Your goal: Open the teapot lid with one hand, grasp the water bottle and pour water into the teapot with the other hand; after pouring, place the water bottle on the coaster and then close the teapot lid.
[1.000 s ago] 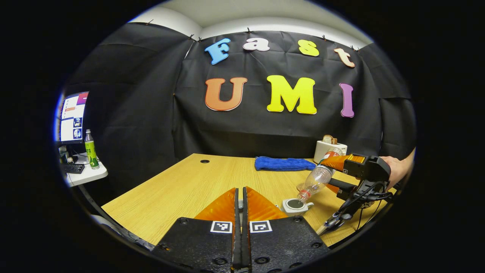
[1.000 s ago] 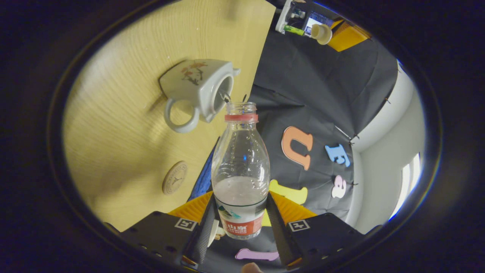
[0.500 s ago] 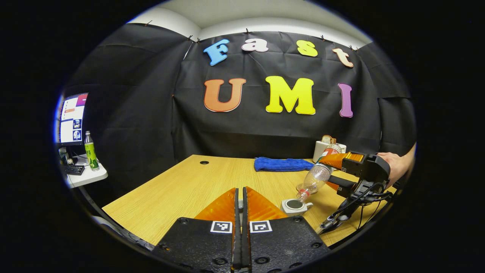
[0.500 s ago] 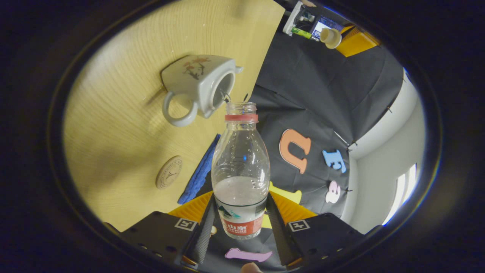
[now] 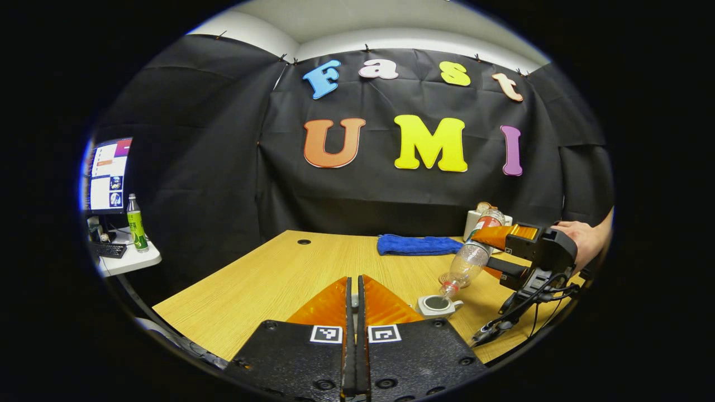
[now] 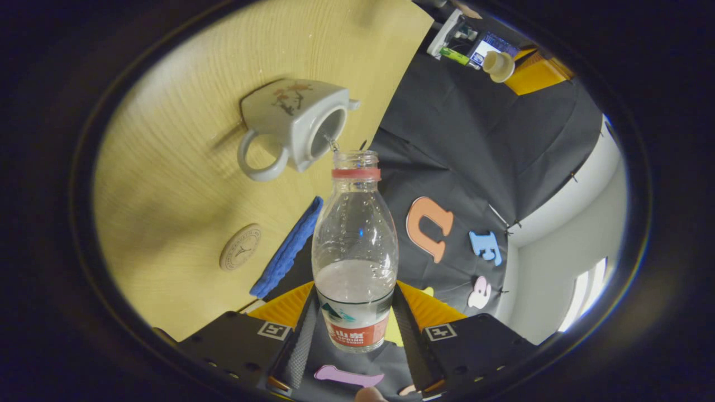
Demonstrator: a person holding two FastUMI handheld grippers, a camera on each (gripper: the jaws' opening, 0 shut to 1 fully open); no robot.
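A white teapot (image 5: 437, 305) stands lidless on the wooden table (image 5: 268, 279); in the right gripper view the teapot (image 6: 290, 120) shows its handle and open top. My right gripper (image 6: 354, 290) is shut on a clear water bottle (image 6: 355, 245), uncapped and part full. It is tilted, mouth at the pot's opening, with a thin trickle leaving it. In the left gripper view the bottle (image 5: 466, 262) slants down from the right gripper (image 5: 485, 254), held by a hand (image 5: 581, 243). My left gripper (image 5: 352, 282) is shut, and the right gripper view shows it holding the cream lid (image 6: 496, 65).
A round coaster (image 6: 240, 247) lies on the table beside the teapot. A folded blue cloth (image 5: 419, 244) lies along the back edge next to a white box (image 5: 475, 220). At the left, a side table carries a screen and a green bottle (image 5: 134, 223).
The right gripper has turned slightly with the bottle still over the teapot's opening. The left gripper has barely shifted.
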